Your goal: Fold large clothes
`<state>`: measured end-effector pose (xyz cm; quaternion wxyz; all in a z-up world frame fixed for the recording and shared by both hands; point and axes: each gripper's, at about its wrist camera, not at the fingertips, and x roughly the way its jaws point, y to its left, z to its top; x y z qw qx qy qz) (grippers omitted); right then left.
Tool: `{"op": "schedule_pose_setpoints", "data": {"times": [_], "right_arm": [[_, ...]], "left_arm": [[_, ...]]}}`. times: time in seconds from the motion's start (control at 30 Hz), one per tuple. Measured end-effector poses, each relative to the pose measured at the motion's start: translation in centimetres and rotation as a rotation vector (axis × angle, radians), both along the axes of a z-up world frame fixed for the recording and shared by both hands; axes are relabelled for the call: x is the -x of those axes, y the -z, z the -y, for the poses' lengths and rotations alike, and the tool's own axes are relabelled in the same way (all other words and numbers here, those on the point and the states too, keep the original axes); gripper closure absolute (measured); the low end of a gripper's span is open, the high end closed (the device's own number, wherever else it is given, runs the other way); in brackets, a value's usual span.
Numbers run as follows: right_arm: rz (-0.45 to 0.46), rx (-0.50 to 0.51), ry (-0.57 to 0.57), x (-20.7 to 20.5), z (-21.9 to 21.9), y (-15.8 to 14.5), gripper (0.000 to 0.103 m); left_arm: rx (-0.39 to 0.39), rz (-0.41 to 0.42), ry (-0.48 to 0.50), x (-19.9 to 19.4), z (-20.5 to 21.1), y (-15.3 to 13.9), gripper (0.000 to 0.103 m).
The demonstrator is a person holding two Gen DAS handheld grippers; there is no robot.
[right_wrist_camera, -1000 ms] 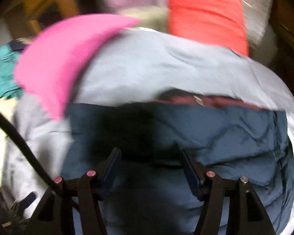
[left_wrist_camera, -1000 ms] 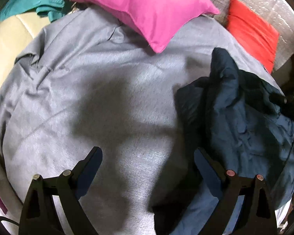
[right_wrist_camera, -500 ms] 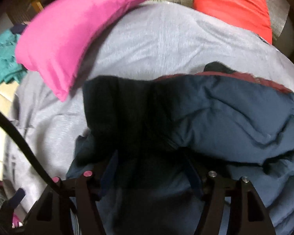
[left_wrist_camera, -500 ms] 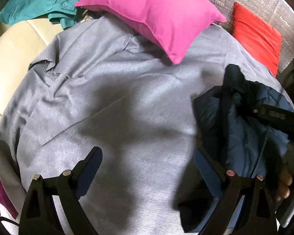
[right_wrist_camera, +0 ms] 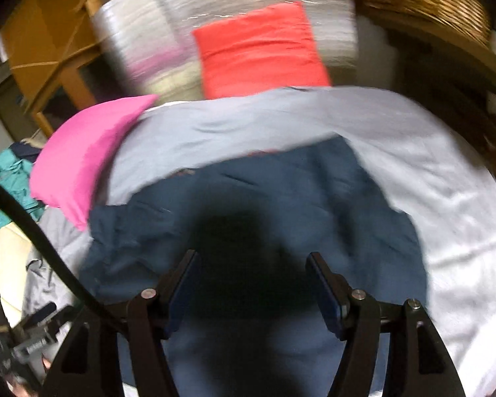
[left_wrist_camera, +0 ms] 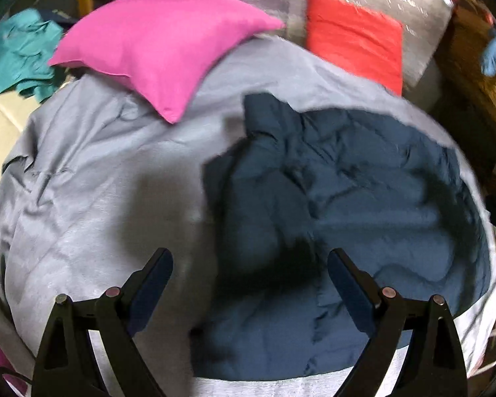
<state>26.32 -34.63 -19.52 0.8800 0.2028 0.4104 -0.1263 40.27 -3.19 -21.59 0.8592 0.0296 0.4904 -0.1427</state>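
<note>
Left gripper (left_wrist_camera: 249,274) hangs over the grey sheet (left_wrist_camera: 92,205), angled down toward it, fingers spread wide, nothing between them. Its right finger sits above the near-left part of the navy jacket (left_wrist_camera: 363,205); its left finger is over bare sheet.

Right gripper (right_wrist_camera: 253,279) is lower and more centred over the jacket (right_wrist_camera: 281,205), also pointing down and forward. Fingers parted, less wide than the left, pads clear of fabric as far as the blur allows. Dark shadow on the cloth directly between them.

Jacket is bunched and creased on the right half of the sheet, its near hem close to the sheet's near edge, a thin red lining strip showing along its far edge in the right wrist view.

Room: left half of the sheet is bare, wrinkled. Pink pillow (left_wrist_camera: 162,49) overlaps the far-left edge, just beside the jacket's far-left corner. Red cushion (right_wrist_camera: 259,53) stands past the far edge. Teal garment (left_wrist_camera: 15,56) lies off the far-left corner. Wicker basket (right_wrist_camera: 430,3) beyond the far-right.
</note>
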Motion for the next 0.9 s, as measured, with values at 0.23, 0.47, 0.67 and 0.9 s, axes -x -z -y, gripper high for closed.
{"op": "schedule_pose_setpoints", "data": {"times": [0.23, 0.47, 0.67, 0.9], "right_arm": [[-0.035, -0.080, 0.023, 2.3, 3.4, 5.6, 0.033], [0.091, -0.176, -0.004, 4.7, 4.9, 5.0, 0.030], [0.215, -0.299, 0.120, 11.1, 10.7, 4.8, 0.026], [0.284, -0.353, 0.207, 13.8, 14.1, 4.5, 0.037]], "left_arm": [[-0.088, -0.059, -0.017, -0.7, 2.2, 3.3, 0.007], [-0.089, -0.020, -0.046, -0.8, 2.0, 2.2, 0.007], [0.008, 0.049, -0.034, 0.3, 0.8, -0.3, 0.007], [0.127, -0.001, -0.068, 0.6, 0.2, 1.0, 0.007]]}}
